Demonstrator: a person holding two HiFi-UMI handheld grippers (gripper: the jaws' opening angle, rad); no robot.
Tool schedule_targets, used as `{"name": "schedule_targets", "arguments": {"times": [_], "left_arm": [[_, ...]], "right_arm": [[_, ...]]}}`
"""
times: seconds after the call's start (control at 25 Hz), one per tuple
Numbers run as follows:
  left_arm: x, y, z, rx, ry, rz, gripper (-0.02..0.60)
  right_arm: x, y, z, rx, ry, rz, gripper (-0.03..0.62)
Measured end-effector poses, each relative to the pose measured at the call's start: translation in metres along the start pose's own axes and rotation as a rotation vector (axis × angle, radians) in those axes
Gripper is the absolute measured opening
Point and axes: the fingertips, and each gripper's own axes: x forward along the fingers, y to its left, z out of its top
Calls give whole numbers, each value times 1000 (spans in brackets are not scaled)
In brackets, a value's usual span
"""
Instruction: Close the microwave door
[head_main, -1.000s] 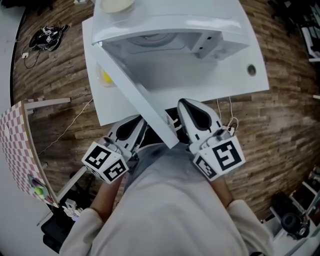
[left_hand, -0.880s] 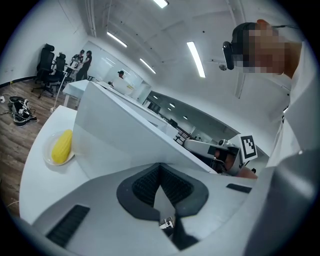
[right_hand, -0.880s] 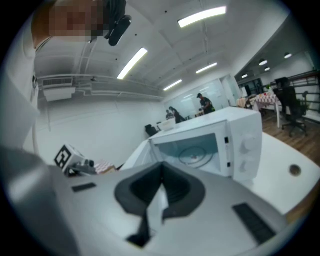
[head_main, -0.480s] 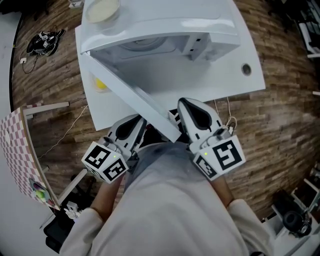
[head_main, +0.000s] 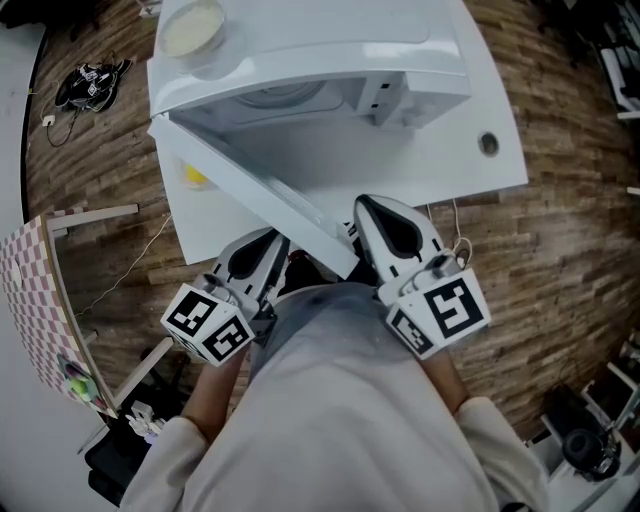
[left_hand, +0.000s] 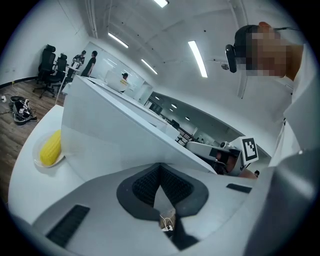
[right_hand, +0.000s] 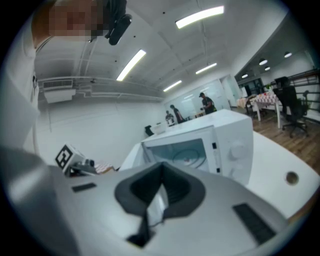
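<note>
head view. a: where is the microwave door sitting?
b: hanging wide open, free edge between left hand-held gripper and right hand-held gripper, both pinched together, empty. closing is just beginning; left probably pushing next.

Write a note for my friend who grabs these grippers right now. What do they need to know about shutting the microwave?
Left gripper: jaws shut, empty, held near the body on the door's outer side.
Right gripper: jaws shut, empty, on the other side of the door's free edge.
The microwave sits on the white table. The microwave door is wide open, swung toward you.
Done: nothing yet.
Left: swing the door shut, probably by pushing with the left gripper.
</note>
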Motion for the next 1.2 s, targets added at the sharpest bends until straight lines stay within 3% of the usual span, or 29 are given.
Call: {"name": "schedule_targets", "arguments": {"times": [1.2], "left_arm": [[25, -7, 10, -3, -71, 90, 17]], "right_arm": [[2, -25, 0, -40, 46, 128, 21]]}}
